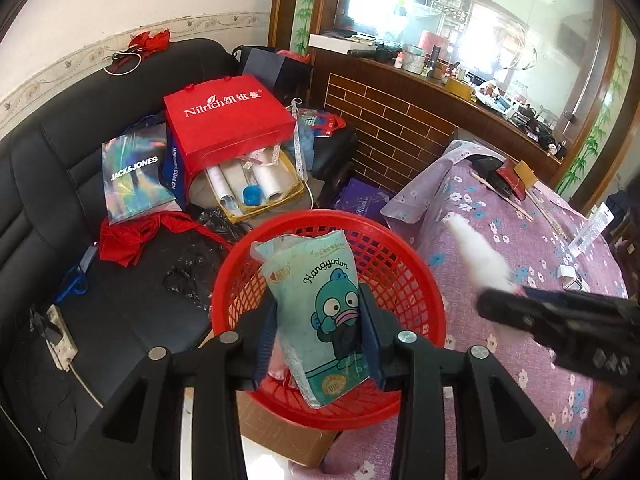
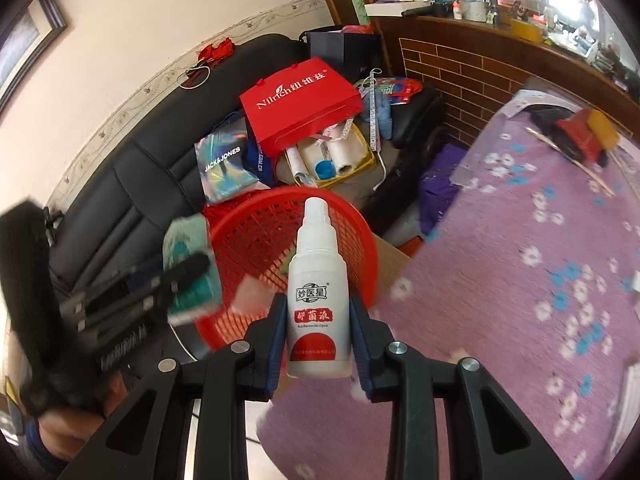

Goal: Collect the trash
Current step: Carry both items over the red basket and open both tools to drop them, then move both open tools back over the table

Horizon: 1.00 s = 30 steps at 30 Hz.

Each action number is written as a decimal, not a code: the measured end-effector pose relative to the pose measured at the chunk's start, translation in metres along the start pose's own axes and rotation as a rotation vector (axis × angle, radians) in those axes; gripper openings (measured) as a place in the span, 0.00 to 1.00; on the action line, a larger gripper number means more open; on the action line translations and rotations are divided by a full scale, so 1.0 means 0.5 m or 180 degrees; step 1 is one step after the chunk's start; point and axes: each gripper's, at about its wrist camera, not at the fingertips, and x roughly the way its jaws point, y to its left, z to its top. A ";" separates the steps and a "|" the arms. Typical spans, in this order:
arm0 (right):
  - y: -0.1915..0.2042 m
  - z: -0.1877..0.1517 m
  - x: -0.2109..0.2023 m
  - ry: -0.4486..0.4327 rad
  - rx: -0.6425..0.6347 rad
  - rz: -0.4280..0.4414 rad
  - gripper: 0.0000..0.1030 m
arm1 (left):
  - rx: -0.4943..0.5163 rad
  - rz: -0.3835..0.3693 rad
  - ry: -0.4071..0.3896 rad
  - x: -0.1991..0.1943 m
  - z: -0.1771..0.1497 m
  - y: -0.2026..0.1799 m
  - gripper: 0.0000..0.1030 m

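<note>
My left gripper (image 1: 320, 336) is shut on a pale blue Hangyodon tissue pack (image 1: 320, 300) and holds it over the red mesh basket (image 1: 400, 264). My right gripper (image 2: 318, 344) is shut on a white spray bottle (image 2: 318, 292) with a red label, held upright just in front of the same basket (image 2: 352, 240). The right gripper shows blurred in the left wrist view (image 1: 496, 300), with the white bottle (image 1: 480, 256) sticking out of it. The left gripper with the pack (image 2: 192, 264) shows blurred at the left of the right wrist view.
A black sofa (image 1: 60, 200) behind the basket carries a red Nilrich bag (image 1: 228, 124), a Jack&Jones bag (image 1: 136, 172) and a yellow box of rolls (image 1: 256, 188). A table with a purple floral cloth (image 2: 520, 280) lies right, with small items at its far end. A brick-faced counter (image 1: 392, 120) stands behind.
</note>
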 end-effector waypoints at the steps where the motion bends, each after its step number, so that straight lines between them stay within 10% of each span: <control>1: -0.001 0.012 0.013 -0.0005 0.0053 0.0065 0.33 | -0.0006 0.0045 -0.0033 0.001 0.004 0.002 0.47; 11: -0.051 -0.045 -0.061 -0.0214 0.0243 0.0064 0.45 | -0.0124 -0.0123 0.0034 -0.012 -0.014 -0.016 0.55; 30: -0.320 -0.361 -0.297 -0.0262 0.1304 -0.0893 0.45 | 0.1070 -0.1032 0.0596 -0.009 -0.173 -0.439 0.55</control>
